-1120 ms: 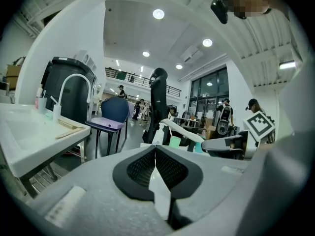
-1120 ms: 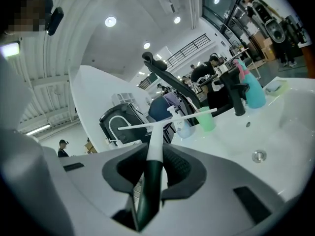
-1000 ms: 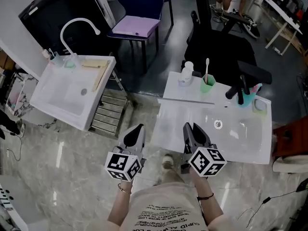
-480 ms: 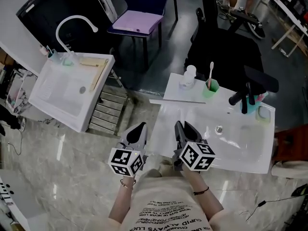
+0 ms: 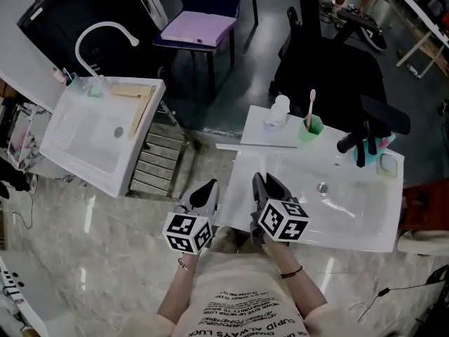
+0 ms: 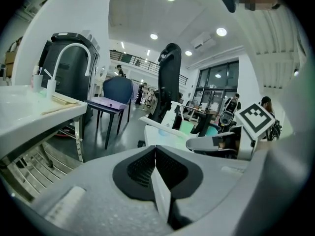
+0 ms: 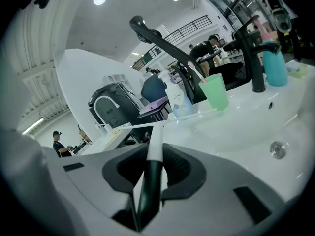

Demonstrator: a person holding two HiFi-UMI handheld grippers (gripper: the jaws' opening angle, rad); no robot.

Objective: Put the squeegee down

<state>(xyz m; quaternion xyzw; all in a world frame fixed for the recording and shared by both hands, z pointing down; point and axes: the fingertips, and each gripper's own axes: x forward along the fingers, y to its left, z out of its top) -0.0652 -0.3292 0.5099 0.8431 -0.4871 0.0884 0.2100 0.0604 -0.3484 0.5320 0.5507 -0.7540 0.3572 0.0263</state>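
Note:
The squeegee (image 5: 261, 146) has a long thin pale blade and a white shaft ending in a black handle. My right gripper (image 5: 262, 182) is shut on that handle over the near left corner of the white washbasin (image 5: 351, 220). In the right gripper view the squeegee (image 7: 156, 139) runs forward between the pads, its blade lying across the basin's back left edge. I cannot tell whether the blade touches the basin. My left gripper (image 5: 209, 187) hangs just left of the basin over the floor. In the left gripper view that gripper (image 6: 155, 154) is shut with nothing between its pads.
At the basin's back stand a white bottle (image 5: 278, 109), a green cup with a toothbrush (image 5: 309, 126), a black tap (image 5: 356, 144) and a blue cup (image 5: 375, 147). A second white sink (image 5: 77, 142) with a curved tap stands at the left. A chair (image 5: 203, 30) is behind.
Both grippers have drawn back toward the person and sunk a little. The right one has shifted left, carrying the squeegee blade leftward along the basin's back edge.

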